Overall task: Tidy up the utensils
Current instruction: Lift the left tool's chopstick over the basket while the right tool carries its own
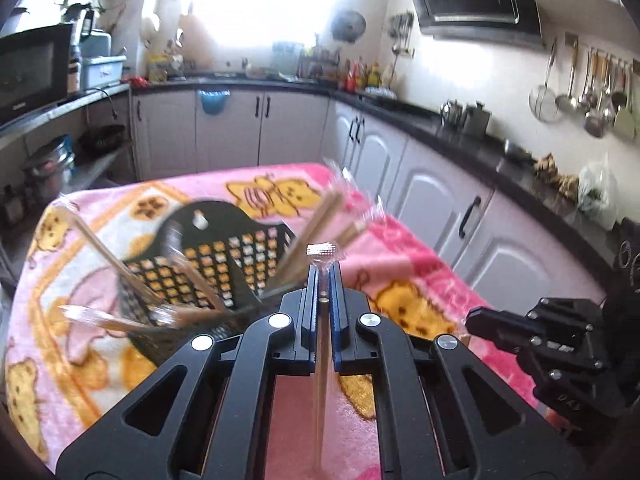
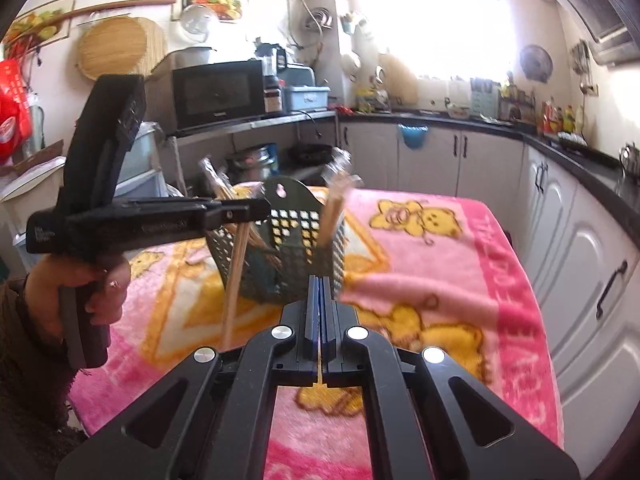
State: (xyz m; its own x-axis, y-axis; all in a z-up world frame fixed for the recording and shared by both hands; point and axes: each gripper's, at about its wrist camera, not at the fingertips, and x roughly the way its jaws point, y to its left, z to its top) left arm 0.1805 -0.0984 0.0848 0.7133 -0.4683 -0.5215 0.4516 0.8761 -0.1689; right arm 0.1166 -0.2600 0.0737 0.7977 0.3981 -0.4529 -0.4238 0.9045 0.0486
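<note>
A dark perforated utensil basket (image 1: pixel 208 264) stands on the pink blanket-covered table (image 1: pixel 400 248) and holds several wrapped chopstick pairs (image 1: pixel 316 224). It also shows in the right wrist view (image 2: pixel 296 248). My left gripper (image 1: pixel 323 276) is shut on a wrapped chopstick pair (image 1: pixel 322 380) that hangs down beside the basket. In the right wrist view that pair (image 2: pixel 236 276) hangs from the left gripper (image 2: pixel 256 210). My right gripper (image 2: pixel 320 284) is shut with nothing visible between its fingers, close in front of the basket. It shows at the right in the left wrist view (image 1: pixel 472 318).
White cabinets with a dark countertop (image 1: pixel 460 124) run along the back and right of the table. A microwave (image 2: pixel 218 94) sits on a shelf at the left. Ladles hang on the right wall (image 1: pixel 592 96). The table's right edge (image 2: pixel 532 300) lies near the cabinets.
</note>
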